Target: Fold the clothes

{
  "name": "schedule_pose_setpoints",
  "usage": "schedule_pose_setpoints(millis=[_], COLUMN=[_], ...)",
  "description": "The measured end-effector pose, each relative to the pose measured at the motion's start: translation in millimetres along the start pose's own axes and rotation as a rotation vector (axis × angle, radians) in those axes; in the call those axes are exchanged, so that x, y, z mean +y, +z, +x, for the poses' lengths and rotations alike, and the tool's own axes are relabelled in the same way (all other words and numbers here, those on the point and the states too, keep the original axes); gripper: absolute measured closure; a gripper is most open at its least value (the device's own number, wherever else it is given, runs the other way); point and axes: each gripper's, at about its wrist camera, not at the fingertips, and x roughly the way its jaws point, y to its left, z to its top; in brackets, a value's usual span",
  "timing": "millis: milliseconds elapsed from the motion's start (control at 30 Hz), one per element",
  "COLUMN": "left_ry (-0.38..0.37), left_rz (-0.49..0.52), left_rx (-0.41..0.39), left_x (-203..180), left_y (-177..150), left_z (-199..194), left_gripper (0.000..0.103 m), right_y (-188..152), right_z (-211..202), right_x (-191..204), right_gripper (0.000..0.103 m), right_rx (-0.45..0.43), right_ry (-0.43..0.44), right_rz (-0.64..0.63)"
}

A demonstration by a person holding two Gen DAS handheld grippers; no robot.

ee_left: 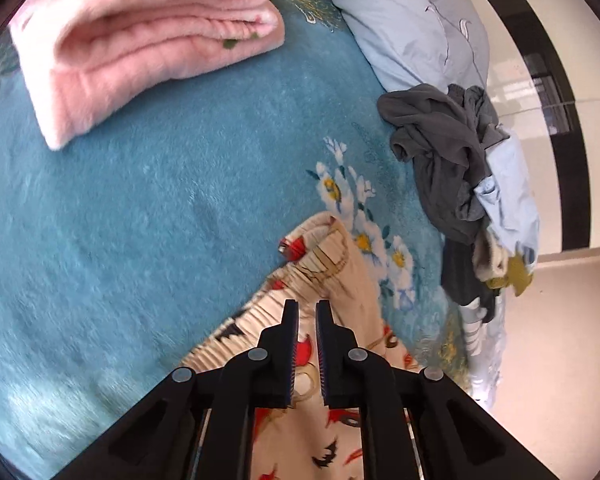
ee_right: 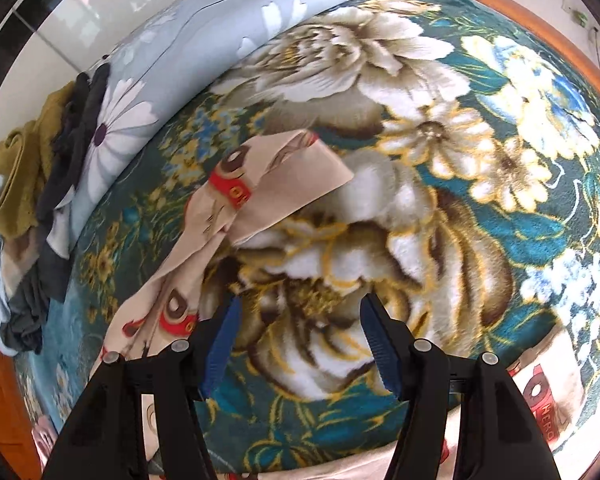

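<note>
- The cream printed garment (ee_left: 332,280), patterned in red and black, lies on the teal floral blanket (ee_left: 140,220) that covers the bed; its gathered, ribbed edge shows just ahead of the left claw (ee_left: 307,308).
- The left claw's jaws stand nearly closed with a narrow gap, directly over that gathered edge. Whether they pinch any cloth cannot be told from this view.
- In the right wrist view a long part of the same garment (ee_right: 260,184) runs across the blanket's big flower print, its far end folded over.
- The right claw (ee_right: 298,312) is wide open with nothing in it, over the blanket, the garment just to its left.
- A folded pink blanket (ee_left: 148,44) lies well apart at the far side of the bed.
- A heap of dark grey, light blue and olive clothes (ee_left: 460,168) sits at the bed's edge, beside a pale blue flowered quilt (ee_left: 412,24).
</note>
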Motion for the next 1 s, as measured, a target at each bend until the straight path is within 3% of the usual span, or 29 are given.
schedule_pose_setpoints(millis=[67,267,400,567,633,833,1000], left_ry=[-0.042,-0.046,-0.048,-0.055,-0.051,-0.039,-0.021], left_rz=[-0.021,0.037,0.012,-0.029,-0.037,-0.053,-0.055], left_rx=[-0.014,0.003,0.006,-0.006,0.001,0.017,0.022], left_x=[-1,-15,-11,-4,-4,-2,-2], left_y=[-9,-26,-29,-29,-30,-30,-31], left_z=[-2,-1,-2,-4,-3,1,2], left_gripper=[0.092,0.092,0.092,0.089,0.087,0.086,0.084], right_y=[1,-2,-8,-1,4,34,54], right_z=[2,8,16,12,8,11,19], right_x=[12,56,61,46,37,-10,-11], right_gripper=[0.040,0.040,0.040,0.057,0.057,0.056,0.059], right_rx=[0.015,0.063,0.045,-0.045,-0.089,-0.101,-0.090], right_ry=[0.049,0.240,0.224,0.172,0.150,0.280,0.317], right_rz=[-0.021,-0.089,-0.028,0.027,0.045,0.331,0.385])
